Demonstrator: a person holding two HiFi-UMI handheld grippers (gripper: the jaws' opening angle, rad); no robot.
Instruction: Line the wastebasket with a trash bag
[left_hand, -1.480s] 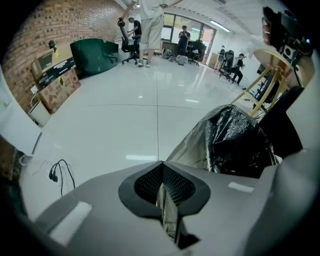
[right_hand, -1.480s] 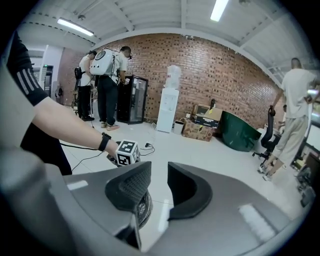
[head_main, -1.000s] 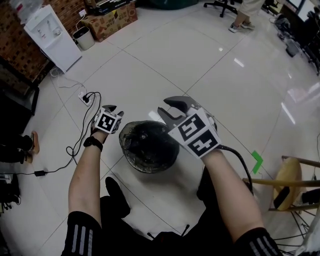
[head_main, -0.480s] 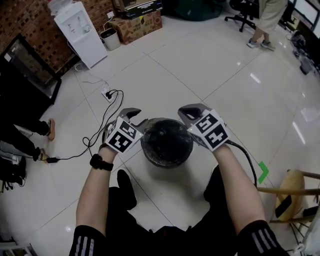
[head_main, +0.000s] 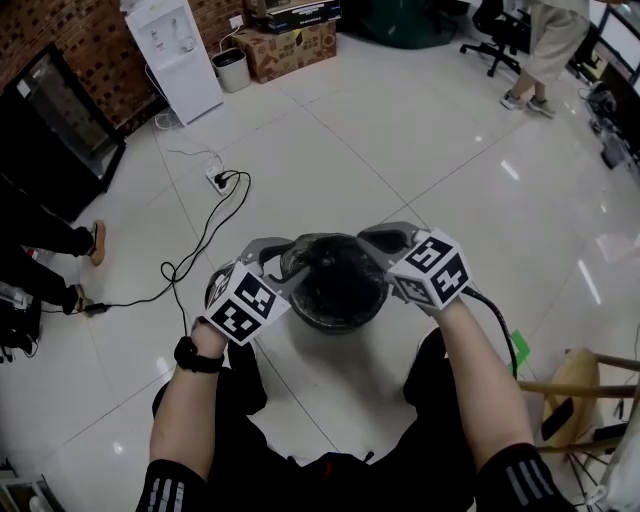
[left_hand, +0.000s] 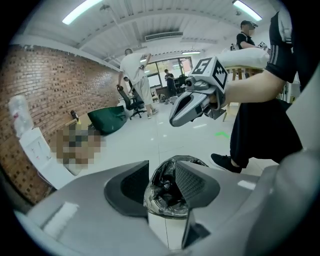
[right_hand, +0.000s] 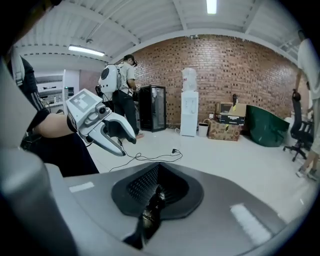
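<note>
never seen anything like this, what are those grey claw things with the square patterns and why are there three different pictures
There is no robot here. A person holds a hand-operated gripper in each hand, and the cubes with square markers are part of those tools. The head view comes from a camera on the person's head, looking down at the shiny tiled floor. The other two pictures come from a camera riding on each gripper, looking along its jaws.

On the floor stands a wastebasket with a black trash bag in it, and a power strip lies further off. The right gripper is shut on a fold of the trash bag. The left gripper is open and holds nothing; the wastebasket simply shows beyond its jaws.
</note>
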